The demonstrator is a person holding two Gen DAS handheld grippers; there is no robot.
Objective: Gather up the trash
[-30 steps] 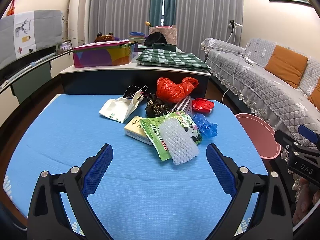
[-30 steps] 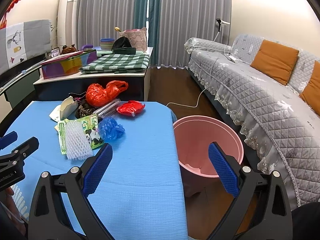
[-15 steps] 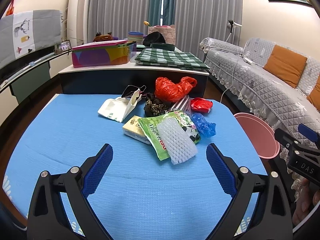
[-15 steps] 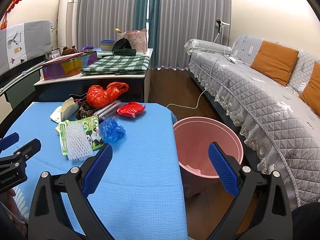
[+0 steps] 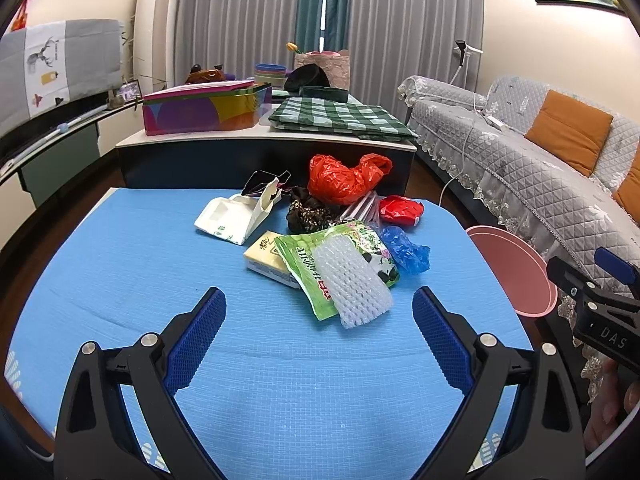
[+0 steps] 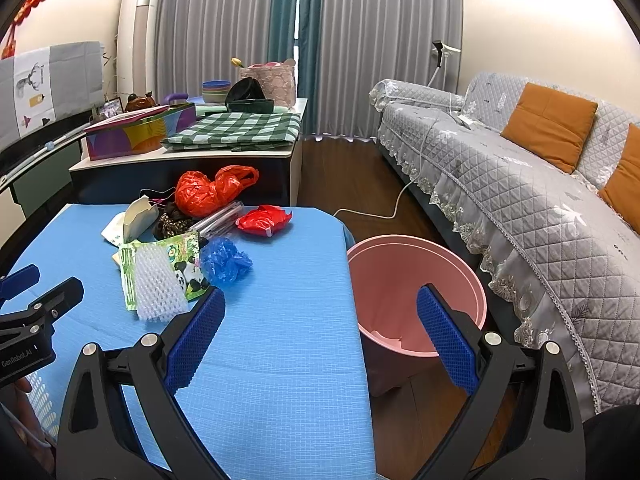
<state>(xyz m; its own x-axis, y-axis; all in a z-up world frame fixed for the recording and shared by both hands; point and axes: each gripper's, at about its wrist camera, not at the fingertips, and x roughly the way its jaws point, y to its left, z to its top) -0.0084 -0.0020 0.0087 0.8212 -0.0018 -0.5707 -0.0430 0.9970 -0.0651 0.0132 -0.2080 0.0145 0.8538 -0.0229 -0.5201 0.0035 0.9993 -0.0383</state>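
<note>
A heap of trash lies on the blue table (image 5: 120,264): white foam net (image 5: 352,284) on a green wrapper (image 5: 304,264), a yellow pack (image 5: 264,256), a blue plastic bag (image 5: 404,248), a small red wrapper (image 5: 400,210), an orange-red bag (image 5: 344,178), a torn white carton (image 5: 236,220) and a dark crumpled bag (image 5: 308,216). My left gripper (image 5: 318,300) is open, just short of the foam net. My right gripper (image 6: 320,304) is open above the table's right edge, beside the pink bin (image 6: 416,292) on the floor. The foam net (image 6: 158,288) and blue bag (image 6: 224,260) lie to its left.
A dark low cabinet (image 5: 264,156) with a colourful box (image 5: 204,110) and a checked cloth (image 5: 340,118) stands behind the table. A grey quilted sofa (image 6: 520,200) with orange cushions runs along the right. A white cable (image 6: 376,212) lies on the wooden floor.
Both views have shifted only slightly; the trash heap sits a touch further left in the left wrist view. Both grippers have stayed open and nothing has been picked up.
</note>
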